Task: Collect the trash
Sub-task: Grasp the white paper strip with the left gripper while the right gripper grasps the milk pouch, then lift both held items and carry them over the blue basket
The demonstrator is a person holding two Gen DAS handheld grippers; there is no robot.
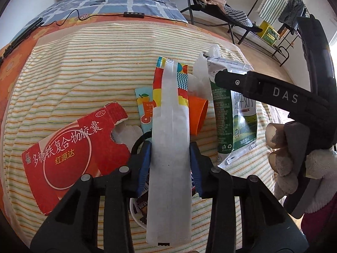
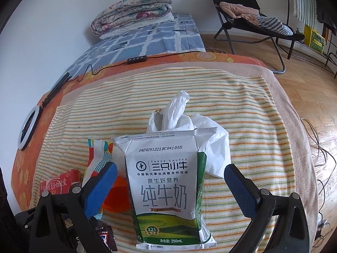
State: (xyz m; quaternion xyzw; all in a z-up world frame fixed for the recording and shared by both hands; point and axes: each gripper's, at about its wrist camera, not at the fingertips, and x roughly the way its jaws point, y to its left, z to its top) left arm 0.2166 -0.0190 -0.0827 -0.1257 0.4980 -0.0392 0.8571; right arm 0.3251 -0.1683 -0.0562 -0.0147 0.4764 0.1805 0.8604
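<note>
My left gripper (image 1: pixel 170 158) is shut on a white paper bag with a colourful printed end (image 1: pixel 169 147), held over the striped towel. A red medicine box (image 1: pixel 69 147), an orange sachet (image 1: pixel 145 107), an orange cup (image 1: pixel 198 113) and dark wrappers lie around it. A green-and-white milk pouch (image 1: pixel 233 118) lies to the right. In the right wrist view my right gripper (image 2: pixel 170 185) is open, its blue pads on either side of the milk pouch (image 2: pixel 168 187) without touching. A crumpled white plastic bag (image 2: pixel 189 126) lies behind the pouch.
The trash lies on a striped towel (image 2: pixel 242 109) over an orange flowered bed (image 2: pixel 210 57). A cable with a controller (image 2: pixel 134 60) and a ring light (image 2: pixel 29 126) lie at the far and left edges. A folding chair (image 2: pixel 252 21) stands on the wooden floor.
</note>
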